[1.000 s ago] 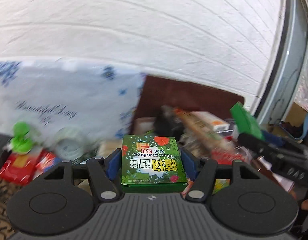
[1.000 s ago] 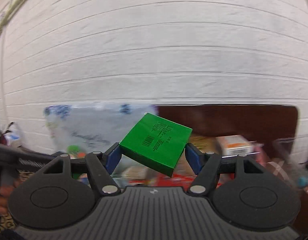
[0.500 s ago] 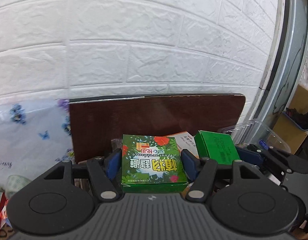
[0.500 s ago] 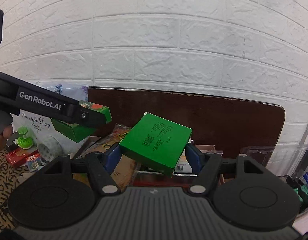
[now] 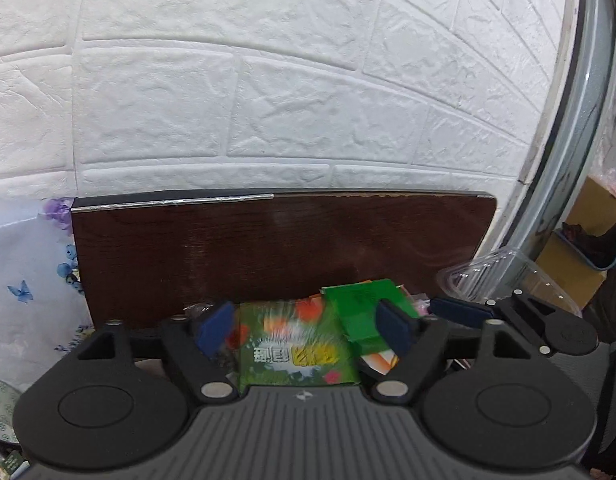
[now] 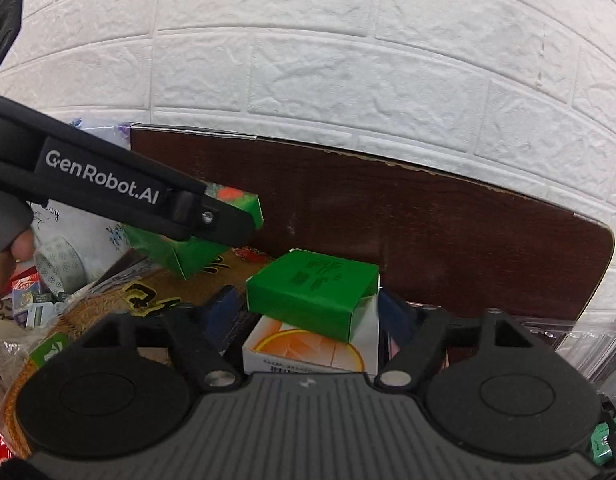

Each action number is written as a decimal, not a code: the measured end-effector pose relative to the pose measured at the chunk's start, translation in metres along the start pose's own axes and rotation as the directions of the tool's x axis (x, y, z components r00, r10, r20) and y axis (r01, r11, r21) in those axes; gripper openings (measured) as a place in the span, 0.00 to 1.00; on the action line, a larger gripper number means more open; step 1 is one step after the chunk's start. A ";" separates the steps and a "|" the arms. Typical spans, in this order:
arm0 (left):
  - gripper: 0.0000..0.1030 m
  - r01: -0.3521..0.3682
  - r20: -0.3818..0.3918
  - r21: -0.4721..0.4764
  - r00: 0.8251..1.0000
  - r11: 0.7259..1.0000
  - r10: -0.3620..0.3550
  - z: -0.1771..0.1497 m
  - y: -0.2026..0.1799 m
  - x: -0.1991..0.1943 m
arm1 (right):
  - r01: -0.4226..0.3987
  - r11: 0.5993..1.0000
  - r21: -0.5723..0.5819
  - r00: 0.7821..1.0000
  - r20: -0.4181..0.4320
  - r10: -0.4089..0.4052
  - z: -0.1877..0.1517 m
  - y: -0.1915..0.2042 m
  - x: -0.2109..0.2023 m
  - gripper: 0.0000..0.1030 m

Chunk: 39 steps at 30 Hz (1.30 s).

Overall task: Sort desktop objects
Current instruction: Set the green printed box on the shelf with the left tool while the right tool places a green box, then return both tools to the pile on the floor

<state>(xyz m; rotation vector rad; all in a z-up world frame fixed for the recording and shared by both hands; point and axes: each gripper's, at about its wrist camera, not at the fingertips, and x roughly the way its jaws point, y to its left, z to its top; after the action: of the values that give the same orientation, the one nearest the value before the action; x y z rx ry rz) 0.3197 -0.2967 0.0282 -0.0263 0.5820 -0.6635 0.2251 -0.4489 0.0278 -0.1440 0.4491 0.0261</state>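
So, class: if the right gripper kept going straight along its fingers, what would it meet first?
Probably the plain green box between the opening jaws of the right gripper, then the brown board; depth is unclear.

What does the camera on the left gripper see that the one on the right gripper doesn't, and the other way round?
Only the left wrist view shows the printed front of the flowery green box, loose between the opening left gripper pads, and the grey window frame.

Only the right wrist view shows the white orange-print box under the plain green box, which the opening right gripper is releasing, and the snack bag.

Both show both green boxes, the brown board and brick wall.
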 end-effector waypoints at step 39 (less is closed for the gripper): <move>0.93 -0.198 -0.006 -0.159 0.980 0.967 0.200 -0.236 0.044 -0.229 | -0.292 0.952 0.092 0.954 -0.036 0.296 -0.121 0.199 -0.154 0.87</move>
<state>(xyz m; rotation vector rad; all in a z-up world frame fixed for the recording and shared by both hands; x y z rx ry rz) 0.0767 -0.0900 -0.0647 -0.1184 0.6180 -0.4207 0.0227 -0.2686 -0.0395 0.0082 0.5173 0.2968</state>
